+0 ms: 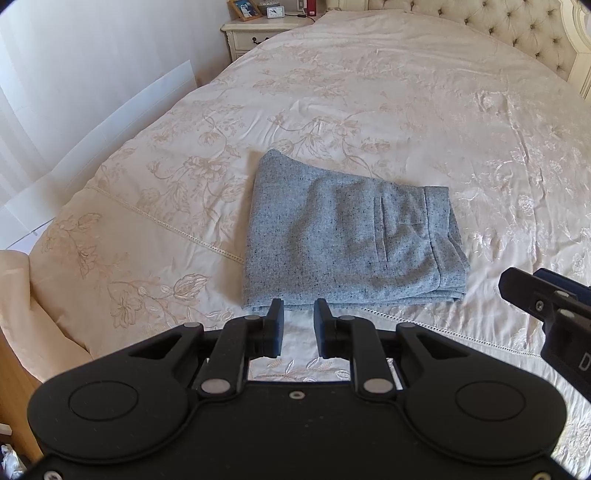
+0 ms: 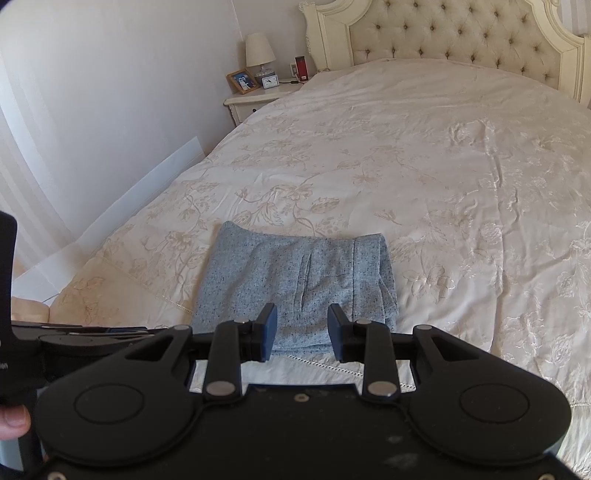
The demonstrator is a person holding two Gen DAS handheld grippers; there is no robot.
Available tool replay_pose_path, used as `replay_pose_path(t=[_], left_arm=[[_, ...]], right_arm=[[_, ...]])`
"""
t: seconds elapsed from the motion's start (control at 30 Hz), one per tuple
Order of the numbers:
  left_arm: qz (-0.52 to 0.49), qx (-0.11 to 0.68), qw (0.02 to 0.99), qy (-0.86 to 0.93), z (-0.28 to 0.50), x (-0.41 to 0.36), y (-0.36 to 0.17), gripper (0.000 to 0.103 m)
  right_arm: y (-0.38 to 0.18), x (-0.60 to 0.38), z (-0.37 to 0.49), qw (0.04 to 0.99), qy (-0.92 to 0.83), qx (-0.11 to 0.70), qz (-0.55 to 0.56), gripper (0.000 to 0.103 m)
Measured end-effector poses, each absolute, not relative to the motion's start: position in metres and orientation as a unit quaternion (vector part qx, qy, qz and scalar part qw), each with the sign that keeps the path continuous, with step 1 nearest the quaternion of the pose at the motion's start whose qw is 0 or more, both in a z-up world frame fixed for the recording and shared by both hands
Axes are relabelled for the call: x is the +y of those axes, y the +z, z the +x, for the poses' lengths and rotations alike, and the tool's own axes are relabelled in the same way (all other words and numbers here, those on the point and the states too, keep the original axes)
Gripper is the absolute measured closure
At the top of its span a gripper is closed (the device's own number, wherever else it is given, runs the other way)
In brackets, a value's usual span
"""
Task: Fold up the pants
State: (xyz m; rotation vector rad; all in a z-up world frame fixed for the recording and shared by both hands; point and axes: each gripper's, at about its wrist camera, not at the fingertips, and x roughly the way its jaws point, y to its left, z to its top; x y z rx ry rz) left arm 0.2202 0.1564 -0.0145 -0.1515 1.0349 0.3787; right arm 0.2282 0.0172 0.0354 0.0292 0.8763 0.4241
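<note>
The grey speckled pants (image 1: 347,236) lie folded in a compact stack on the cream embroidered bedspread (image 1: 369,110). They also show in the right wrist view (image 2: 295,280). My left gripper (image 1: 298,308) is open and empty, just short of the near edge of the stack. My right gripper (image 2: 302,314) is open and empty, held above the stack's near edge. Part of the right gripper shows at the right edge of the left wrist view (image 1: 546,306).
A nightstand (image 2: 251,101) with a lamp (image 2: 259,51), photo frame and clock stands at the far left beside the tufted headboard (image 2: 461,33). A white wall runs along the left side of the bed. The bed's near left corner drops off (image 1: 22,295).
</note>
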Motion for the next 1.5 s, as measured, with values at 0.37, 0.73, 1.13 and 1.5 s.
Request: replay_pose_path(t=[0.37,0.73,1.13,1.5], left_arm=[[-0.068,0.486,0.851,0.188,0.218,0.155,-0.012,0.076],[-0.061,0.493,0.847,0.188,0.217,0.15,-0.013,0.076],[-0.051,0.494,0.847,0.188,0.217,0.147,-0.011,0.076],[-0.052,0.495,0.847,0.186,0.217,0.145,-0.011,0.075]], right_arm=[[0.036,0.014,0.228,0.885,0.206,0.418,0.016,0.07],[0.036,0.013,0.229,0.882,0.21,0.422,0.019,0.07],[0.032,0.009,0.228,0.88,0.214,0.424,0.025,0.07],[0.031,0.003,0.227,0.878,0.217,0.424,0.032,0.07]])
